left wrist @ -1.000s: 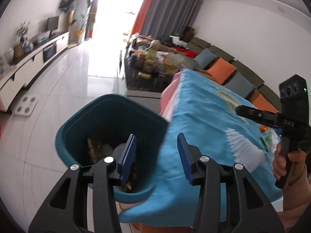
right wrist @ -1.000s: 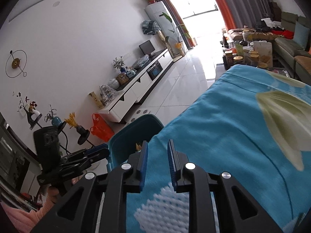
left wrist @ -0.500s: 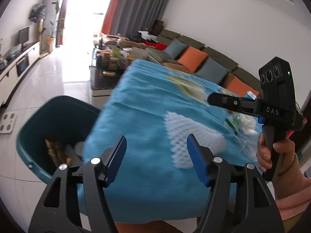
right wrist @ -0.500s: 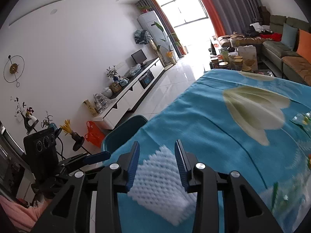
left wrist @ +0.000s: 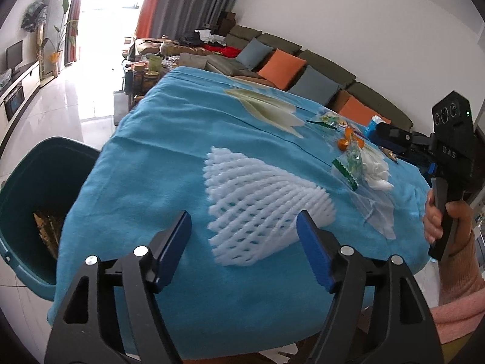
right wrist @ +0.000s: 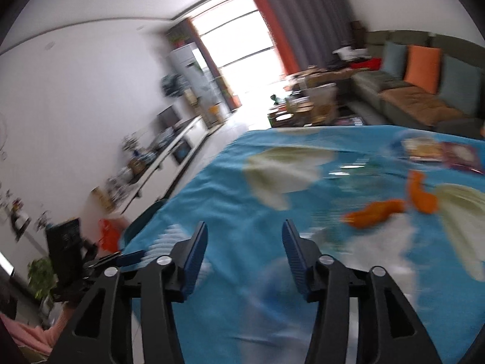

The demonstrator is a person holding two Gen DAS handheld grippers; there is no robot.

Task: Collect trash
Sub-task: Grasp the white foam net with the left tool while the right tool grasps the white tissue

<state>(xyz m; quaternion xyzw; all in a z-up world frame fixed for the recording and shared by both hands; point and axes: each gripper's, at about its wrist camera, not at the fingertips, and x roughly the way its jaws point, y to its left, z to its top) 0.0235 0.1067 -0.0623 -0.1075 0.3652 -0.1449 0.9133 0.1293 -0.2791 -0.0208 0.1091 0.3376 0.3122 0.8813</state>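
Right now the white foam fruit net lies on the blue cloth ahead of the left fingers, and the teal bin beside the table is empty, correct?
Not quite. The white foam fruit net does lie on the blue cloth, but the teal bin is not empty: the left wrist view shows brownish trash inside it.

Each view rides just behind its own claw and looks forward and downward along the two blue-padded fingers. The left wrist view sits close over the near edge of the tabletop (left wrist: 157, 157), with the left claw (left wrist: 244, 232) at the bottom of the frame and the right claw (left wrist: 382, 136) far off to its right. The right wrist view, blurred, looks past the right claw (right wrist: 245, 241) toward the window, with the left claw (right wrist: 130, 256) just to its left. Both share the blue cloth, the white foam net (left wrist: 257, 200) and the sofa (left wrist: 321, 69).
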